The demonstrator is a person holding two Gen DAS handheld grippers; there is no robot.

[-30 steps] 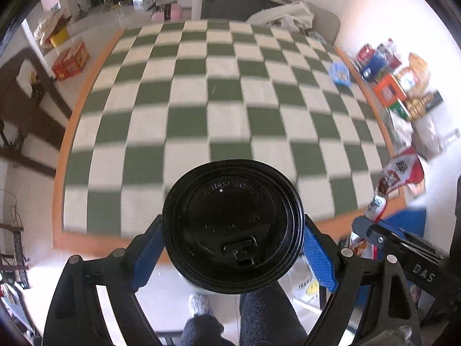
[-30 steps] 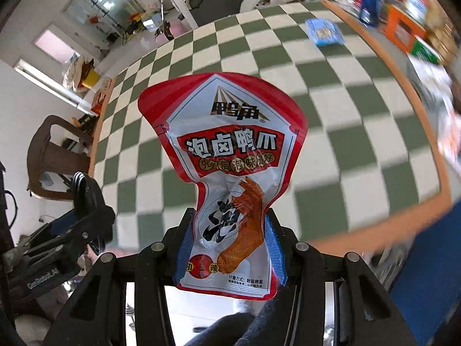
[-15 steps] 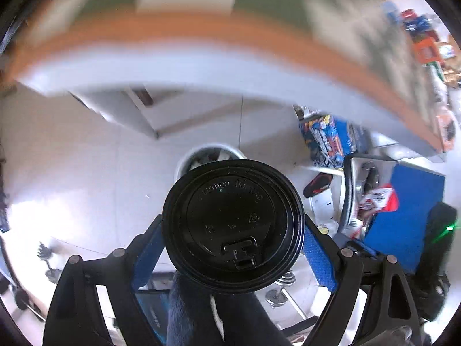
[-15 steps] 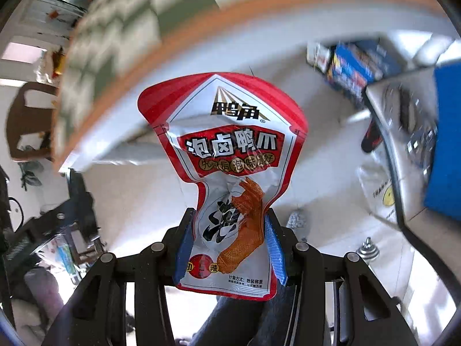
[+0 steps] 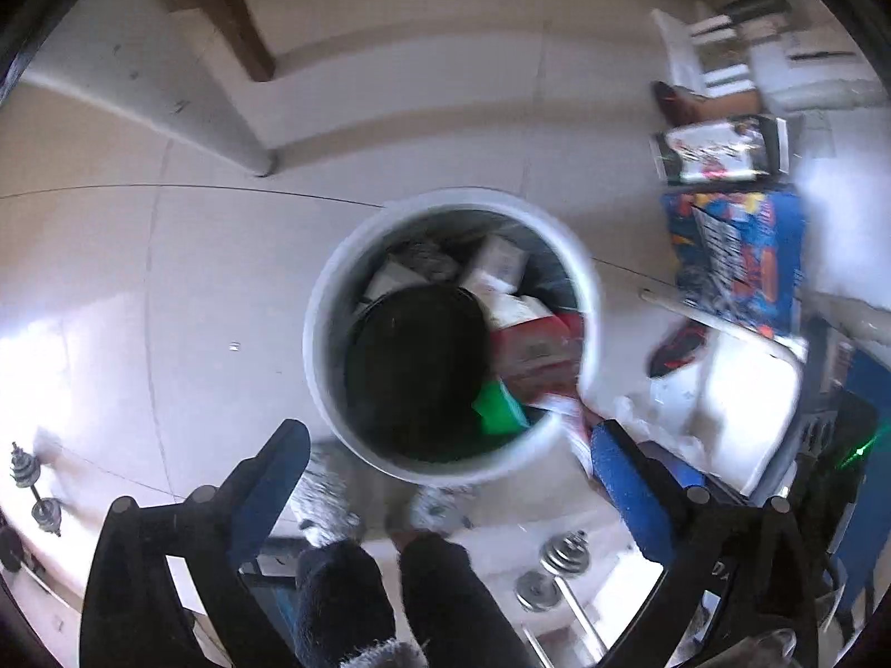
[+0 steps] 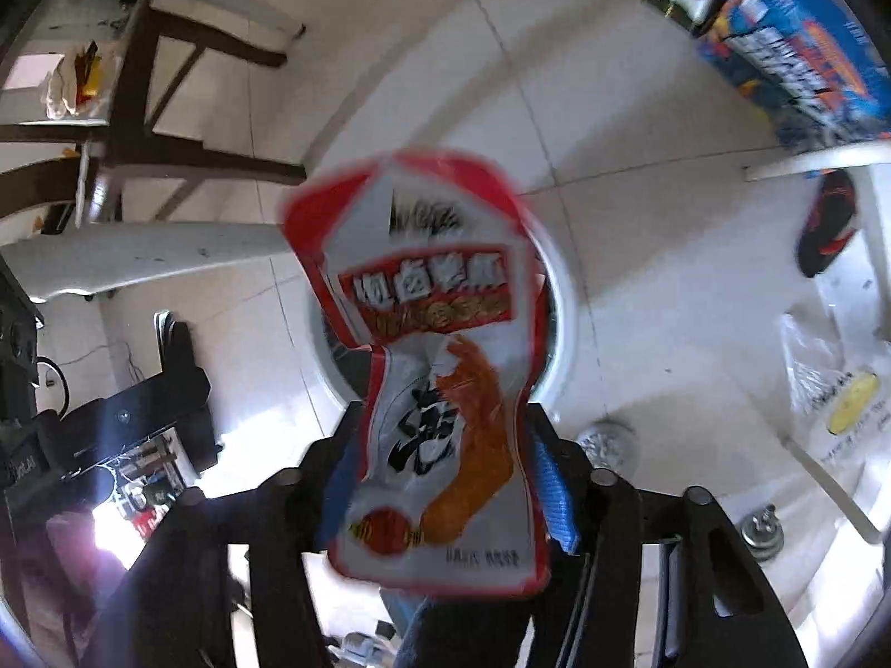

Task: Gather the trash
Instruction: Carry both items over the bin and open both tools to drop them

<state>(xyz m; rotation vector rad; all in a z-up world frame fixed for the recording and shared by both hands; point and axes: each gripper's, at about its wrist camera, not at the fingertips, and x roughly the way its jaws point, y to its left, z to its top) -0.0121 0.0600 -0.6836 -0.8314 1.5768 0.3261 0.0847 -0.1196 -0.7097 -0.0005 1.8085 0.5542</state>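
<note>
Left gripper (image 5: 445, 445): jaws spread wide, nothing between the blue pads (image 5: 626, 479). It points straight down over the white trash bin (image 5: 323, 334), whose mouth sits just ahead of the fingertips, centred between them. Inside the bin: a black cup lid (image 5: 417, 356) lying flat on top of the pile, plus a red carton, white paper scraps and something green at the near rim. Frame is motion-blurred, so I can't tell whether the lid is resting or still dropping.

Right gripper (image 6: 445, 479): jaws narrow, pinching the lower half of a red-and-white snack pouch (image 6: 434, 367). The pouch's long axis runs along the fingers, top edge pointing away from the camera and blurred. Grip looks marginal to me; I can't tell if the pads fully clamp it or if it's starting to slip.

Key relation: in the right wrist view the bin rim (image 6: 562, 300) shows as a white arc directly behind the pouch, so the pouch hangs over the opening, roughly centred, top end first. The right gripper is the one with work left; the left one looks done.

Pose: both grippers tilted nose-down toward the tiled floor, side by side, the left one visible at the left edge of the right view. The person's legs and socks show below the left gripper.

Next, I'd guess: open the right jaws and let the pouch fall. Risk: light foil pouch, could catch the rim or land outside.
</note>
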